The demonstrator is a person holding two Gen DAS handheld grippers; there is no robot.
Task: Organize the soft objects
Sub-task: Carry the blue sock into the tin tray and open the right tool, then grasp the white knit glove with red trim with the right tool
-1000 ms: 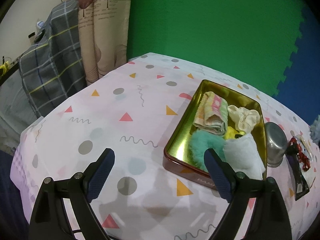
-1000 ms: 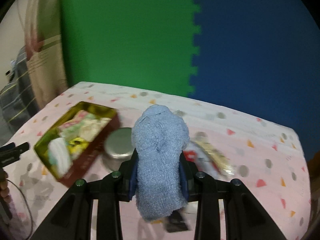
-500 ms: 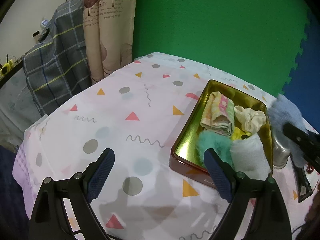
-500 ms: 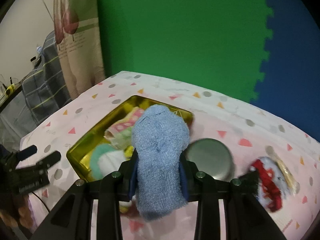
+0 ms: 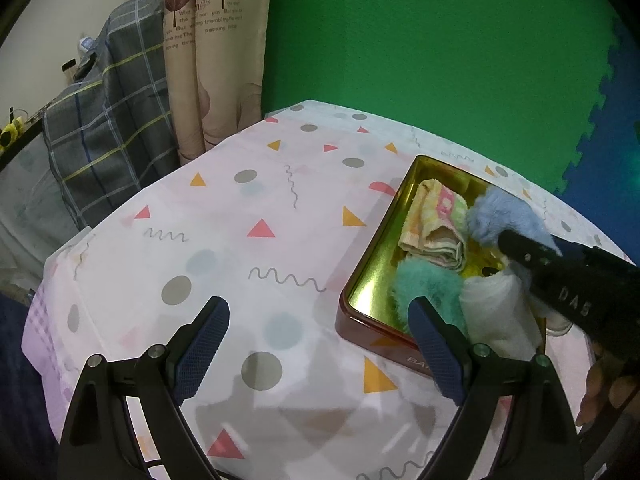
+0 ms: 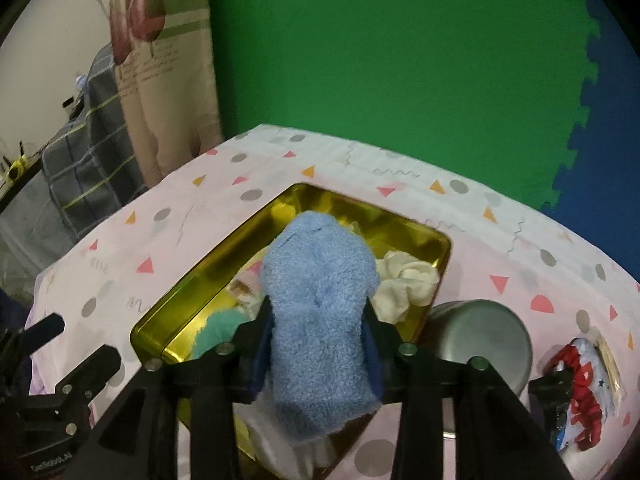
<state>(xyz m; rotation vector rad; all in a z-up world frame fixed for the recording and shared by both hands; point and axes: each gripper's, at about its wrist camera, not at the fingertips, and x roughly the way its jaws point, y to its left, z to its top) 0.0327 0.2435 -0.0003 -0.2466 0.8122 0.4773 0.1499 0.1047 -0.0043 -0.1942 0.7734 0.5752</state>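
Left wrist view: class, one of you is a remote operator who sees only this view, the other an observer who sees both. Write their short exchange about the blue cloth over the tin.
Operator: Is the blue cloth gripped? I can't see the pads from here.
Observer: It sits between the right gripper's pads, above the gold tin; the jaws are opening.
Operator: What lies in the tin behind the blue cloth?
Observer: A crumpled cream cloth, in the tin's right-hand part.
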